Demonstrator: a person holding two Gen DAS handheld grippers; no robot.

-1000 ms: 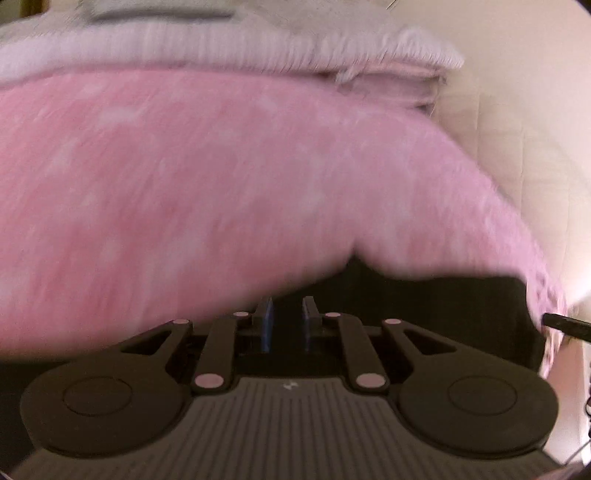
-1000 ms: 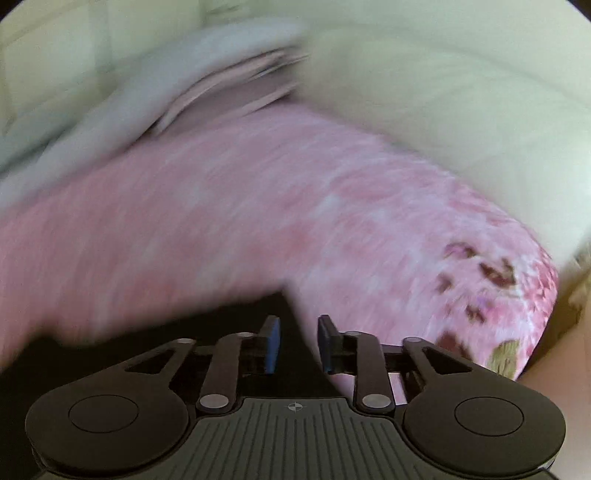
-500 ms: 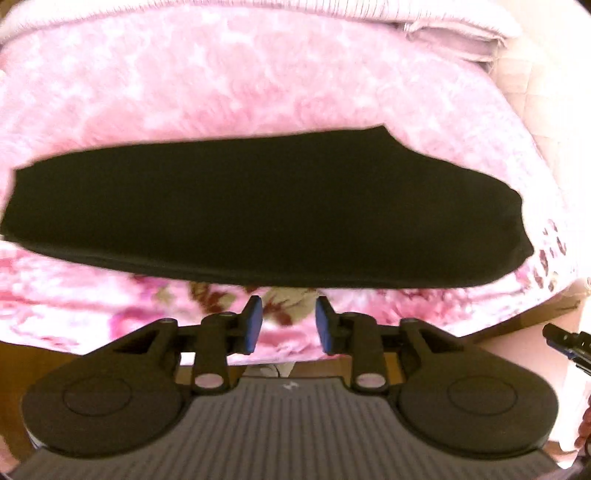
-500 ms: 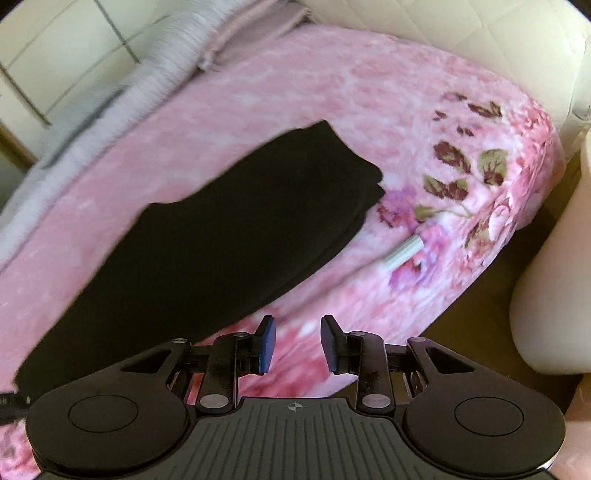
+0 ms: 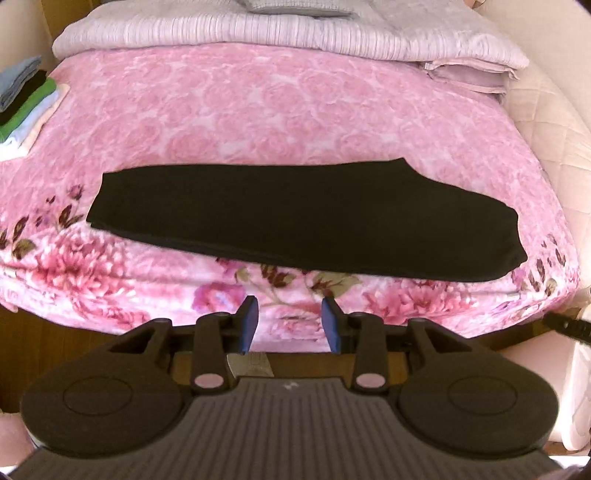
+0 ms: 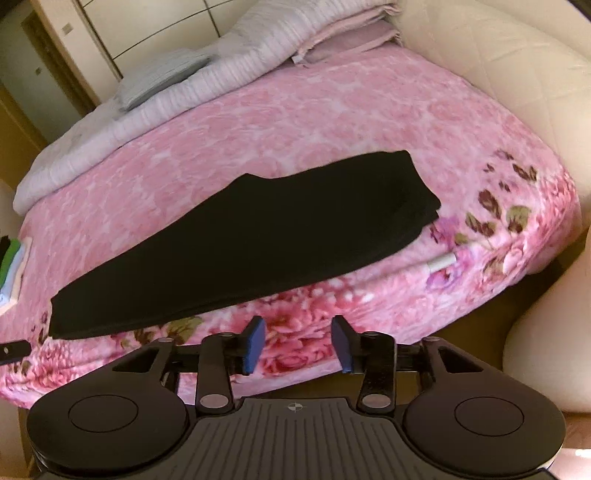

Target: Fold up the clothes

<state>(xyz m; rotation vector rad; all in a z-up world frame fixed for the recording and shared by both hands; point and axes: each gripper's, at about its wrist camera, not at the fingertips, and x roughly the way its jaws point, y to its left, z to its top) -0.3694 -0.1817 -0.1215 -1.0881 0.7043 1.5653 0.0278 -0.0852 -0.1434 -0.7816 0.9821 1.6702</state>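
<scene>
While gripper (image 5: 290, 325) hovers empty, garment (image 5: 303, 218) beyond, untouched

Bed (image 5: 288, 110): covered by a pink flowered blanket.
Headboard (image 6: 498, 55): cream, padded.
Floor (image 5: 55, 350): brown wood.
Light: warm.

Bare pink bed cover (image 5: 295, 110) lies open beyond the flat black garment (image 5: 295, 218). A folded stack (image 5: 26, 99) crowds the left edge; heaped bedding (image 5: 258, 29) blocks the far end.
</scene>
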